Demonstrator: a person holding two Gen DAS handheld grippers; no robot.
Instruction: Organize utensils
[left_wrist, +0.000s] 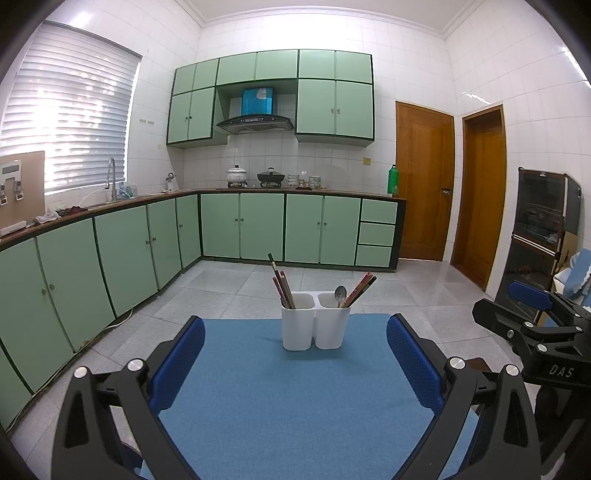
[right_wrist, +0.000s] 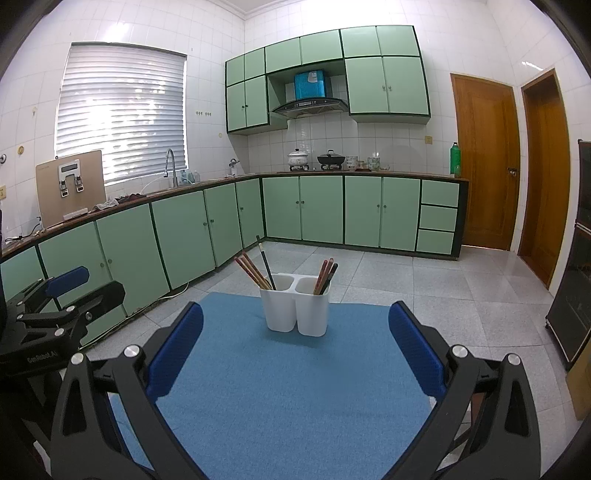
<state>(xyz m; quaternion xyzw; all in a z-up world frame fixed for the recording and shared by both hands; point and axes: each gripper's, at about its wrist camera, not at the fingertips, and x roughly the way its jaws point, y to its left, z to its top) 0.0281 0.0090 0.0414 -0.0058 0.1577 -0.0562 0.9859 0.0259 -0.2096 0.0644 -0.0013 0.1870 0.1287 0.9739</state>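
White two-compartment holder (left_wrist: 316, 321) stands upright at 12 o'clock on blue mat (left_wrist: 277, 398) covering the worktop. Left compartment: chopsticks (left_wrist: 283, 286). Right compartment: spoon (left_wrist: 340, 295) plus more chopsticks (left_wrist: 360, 290). Left claw (left_wrist: 295, 365) spread wide, empty. Right claw (right_wrist: 295, 354) spread wide, empty, at 3 o'clock of the left.

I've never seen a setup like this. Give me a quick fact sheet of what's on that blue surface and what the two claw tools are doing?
Surface: blue mat
Container: white two-compartment holder, upright near the mat's far edge
Left compartment: chopsticks, leaning left
Right compartment: metal spoon plus more chopsticks, leaning right
Left gripper: open, empty, short of the holder
Right gripper: open, empty, short of the holder
Loose utensils on the mat: none visible
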